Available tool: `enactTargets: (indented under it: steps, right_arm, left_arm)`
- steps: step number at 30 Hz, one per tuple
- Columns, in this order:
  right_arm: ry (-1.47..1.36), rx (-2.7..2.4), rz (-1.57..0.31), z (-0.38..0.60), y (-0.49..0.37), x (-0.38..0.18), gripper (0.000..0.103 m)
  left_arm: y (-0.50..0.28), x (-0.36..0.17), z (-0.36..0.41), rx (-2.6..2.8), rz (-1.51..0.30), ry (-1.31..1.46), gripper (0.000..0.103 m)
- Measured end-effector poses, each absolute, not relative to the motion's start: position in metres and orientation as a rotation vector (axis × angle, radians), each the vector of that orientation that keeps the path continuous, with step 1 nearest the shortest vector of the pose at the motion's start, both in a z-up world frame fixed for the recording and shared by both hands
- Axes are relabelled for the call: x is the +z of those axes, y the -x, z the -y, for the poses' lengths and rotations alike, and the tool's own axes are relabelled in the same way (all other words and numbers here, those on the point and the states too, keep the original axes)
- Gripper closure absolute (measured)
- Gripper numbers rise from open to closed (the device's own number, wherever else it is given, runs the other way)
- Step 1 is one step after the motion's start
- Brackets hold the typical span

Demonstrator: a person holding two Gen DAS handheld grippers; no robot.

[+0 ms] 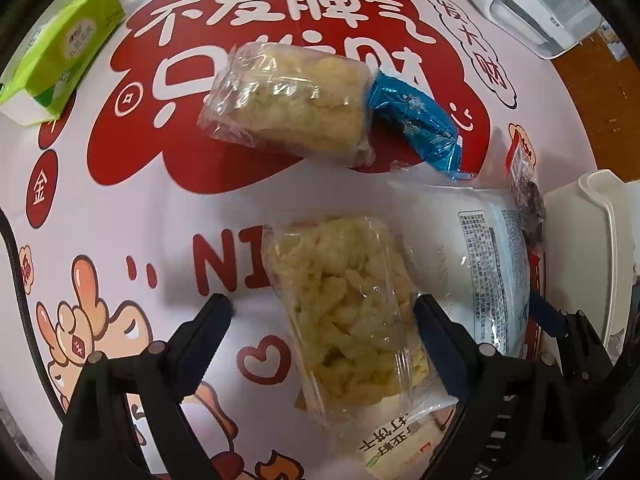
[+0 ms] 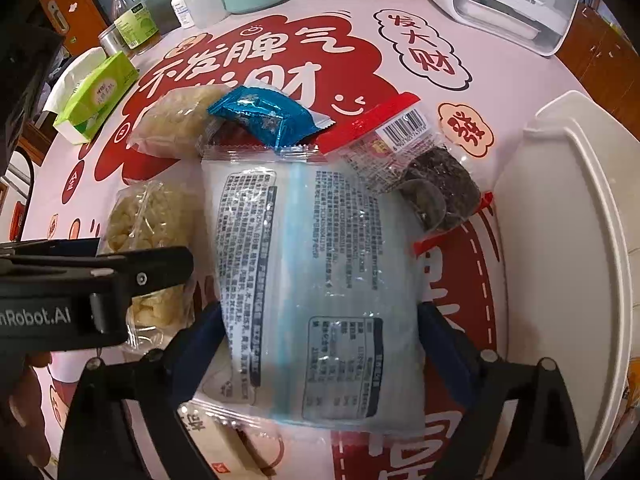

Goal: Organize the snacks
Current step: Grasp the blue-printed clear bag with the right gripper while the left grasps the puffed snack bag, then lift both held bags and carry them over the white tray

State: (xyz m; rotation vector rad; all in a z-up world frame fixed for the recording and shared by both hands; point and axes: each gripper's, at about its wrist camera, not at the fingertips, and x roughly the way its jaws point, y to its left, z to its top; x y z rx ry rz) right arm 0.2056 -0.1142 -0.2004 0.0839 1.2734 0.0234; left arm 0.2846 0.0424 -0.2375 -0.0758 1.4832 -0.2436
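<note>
My left gripper (image 1: 324, 314) is open around a clear pack of yellow puffed snack (image 1: 344, 312), its fingers either side of the pack, which lies on the table. A second such pack (image 1: 288, 108) lies farther off, a blue foil packet (image 1: 416, 124) beside it. My right gripper (image 2: 320, 320) straddles a large pale blue-white bag (image 2: 312, 280); its blue pads touch both sides. A red-edged pack of dark biscuits (image 2: 424, 176) lies at the bag's far right corner. The left gripper's finger (image 2: 100, 276) shows in the right wrist view.
A white bin (image 2: 568, 240) stands to the right. A green tissue pack (image 1: 60, 56) lies at the far left. A white appliance (image 2: 508, 4) sits at the back right, bottles (image 2: 132, 20) at the back left. A cracker pack (image 1: 400, 436) lies under the near snack.
</note>
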Motion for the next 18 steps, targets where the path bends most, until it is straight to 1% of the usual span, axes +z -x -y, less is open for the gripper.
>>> enactTargets:
  steps: [2,3,7,8,9,10,11,18]
  right_arm:
    - [-0.087,0.025,-1.269,0.115,-0.205,-0.2,0.011]
    - [-0.094,0.025,-1.267,0.115,-0.205,-0.2,0.012]
    - [-0.134,0.032,-1.267,0.119,-0.204,-0.197,0.016]
    - [-0.159,0.038,-1.266,0.121,-0.203,-0.195,0.019]
    - [-0.192,0.048,-1.26,0.124,-0.202,-0.192,0.025]
    - [-0.211,0.056,-1.254,0.125,-0.201,-0.189,0.03]
    - [-0.234,0.07,-1.253,0.127,-0.199,-0.186,0.033]
    - [-0.274,0.116,-1.261,0.123,-0.179,-0.178,0.035]
  left_arm:
    - [-0.282,-0.233,-0.047,-0.261,-1.474,0.106,0.033]
    - [-0.281,-0.229,-0.05,-0.287,-1.468,0.14,0.047]
    - [-0.275,-0.221,-0.055,-0.249,-1.43,0.113,0.048]
    - [-0.271,-0.218,-0.056,-0.243,-1.412,0.109,0.049]
    - [-0.267,-0.212,-0.056,-0.243,-1.396,0.105,0.051]
    - [-0.263,-0.205,-0.057,-0.242,-1.375,0.098,0.051]
    - [-0.259,-0.196,-0.058,-0.243,-1.349,0.089,0.051]
    - [-0.228,-0.143,-0.067,-0.243,-1.239,0.071,0.052]
